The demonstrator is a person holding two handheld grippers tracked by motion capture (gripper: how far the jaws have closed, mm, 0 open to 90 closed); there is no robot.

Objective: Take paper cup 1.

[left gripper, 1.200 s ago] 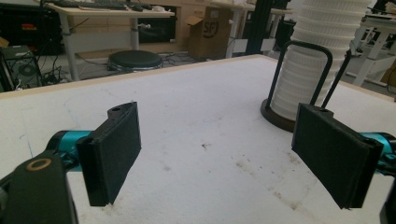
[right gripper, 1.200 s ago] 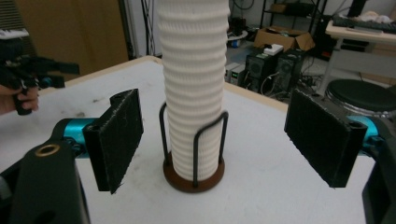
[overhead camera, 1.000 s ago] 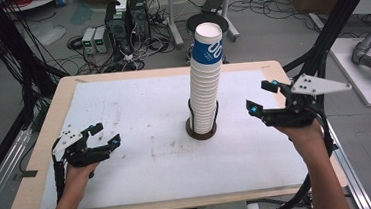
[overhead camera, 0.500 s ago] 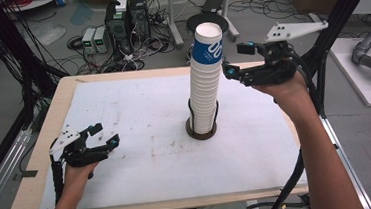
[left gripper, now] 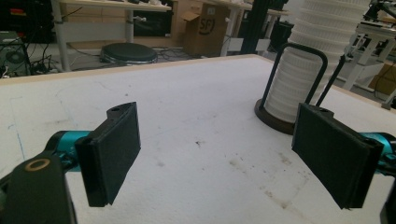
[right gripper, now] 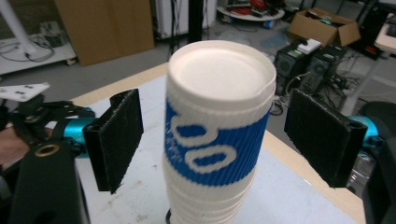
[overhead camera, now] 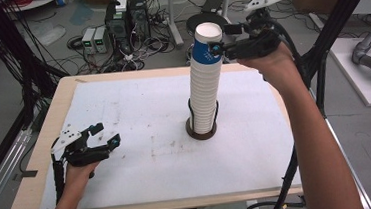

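Observation:
A tall stack of upturned white paper cups stands in a dark round holder with black wire loops at the table's middle. The top cup has a blue band. My right gripper hovers at the top cup's right side, open. In the right gripper view the top cup lies between the two jaws of the right gripper, with a gap on each side and no contact. My left gripper rests low at the table's left, open and empty. In the left gripper view the left gripper faces the holder.
A white sheet covers the wooden table. Black frame posts stand at the right edge and more at the far left. Computer boxes, cables and a round stool lie on the floor behind the table.
My right gripper has risen and swung left, from beside the stack's middle up to the top cup, with its jaws still open. The left gripper has stayed where it was.

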